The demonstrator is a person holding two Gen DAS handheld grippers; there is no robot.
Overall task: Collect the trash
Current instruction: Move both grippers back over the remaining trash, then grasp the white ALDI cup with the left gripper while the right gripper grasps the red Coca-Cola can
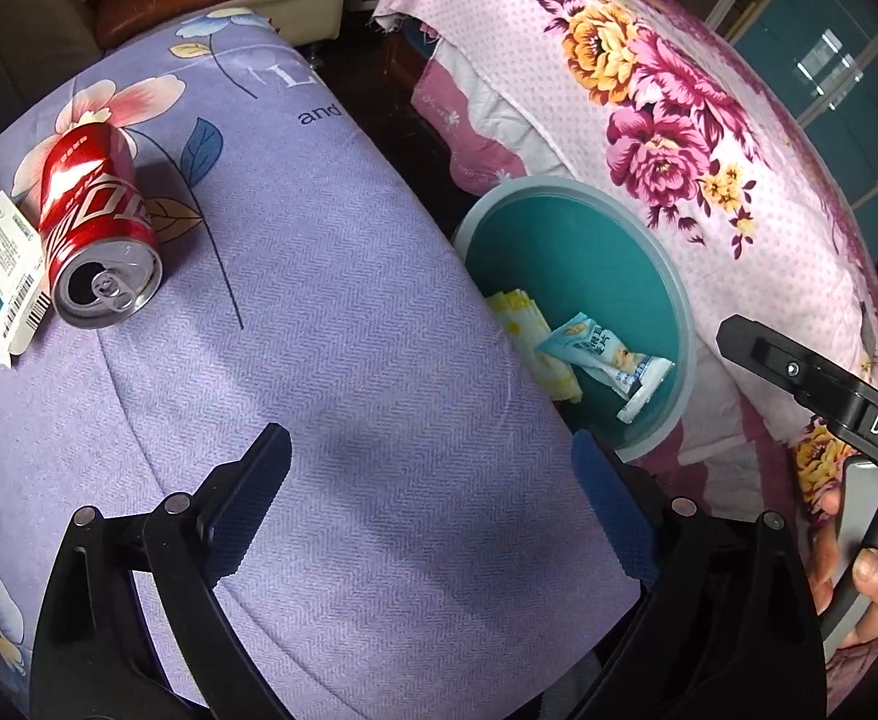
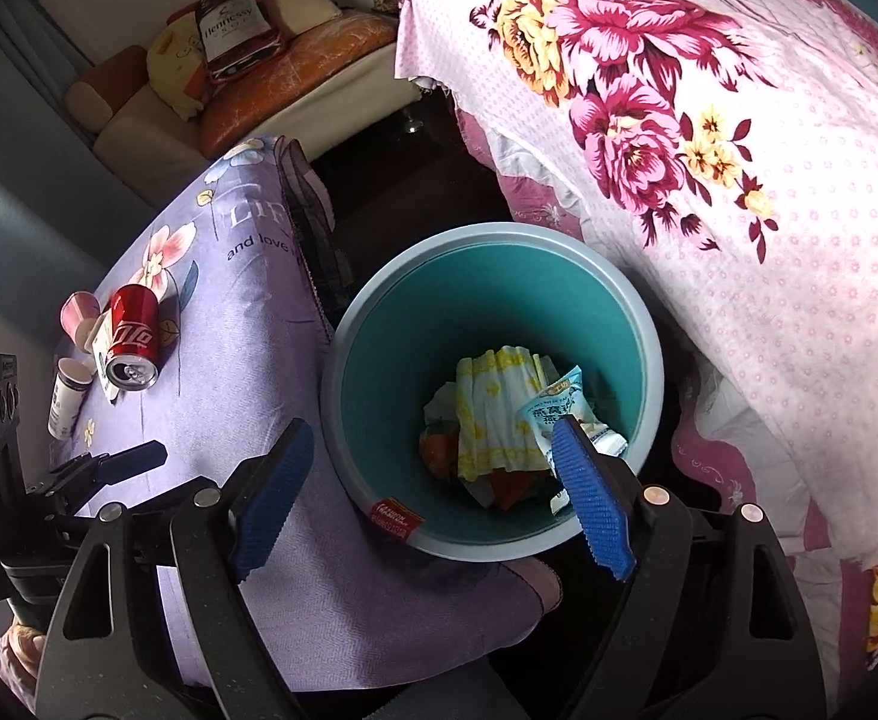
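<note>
Left wrist view looks steeply down over the lavender floral cloth (image 1: 331, 324), close above it, with the teal bin (image 1: 688, 324) at the cloth's right edge, half cut off; right wrist view hangs nearly above that same bin (image 2: 649, 324), peering straight into it, the cloth (image 2: 223, 396) running off left; both views share the bin, the cloth's right edge, the red can (image 1: 97, 222) (image 2: 133, 339) and the pink flowered bedspread (image 1: 649, 120) (image 2: 739, 180) beyond.
</note>
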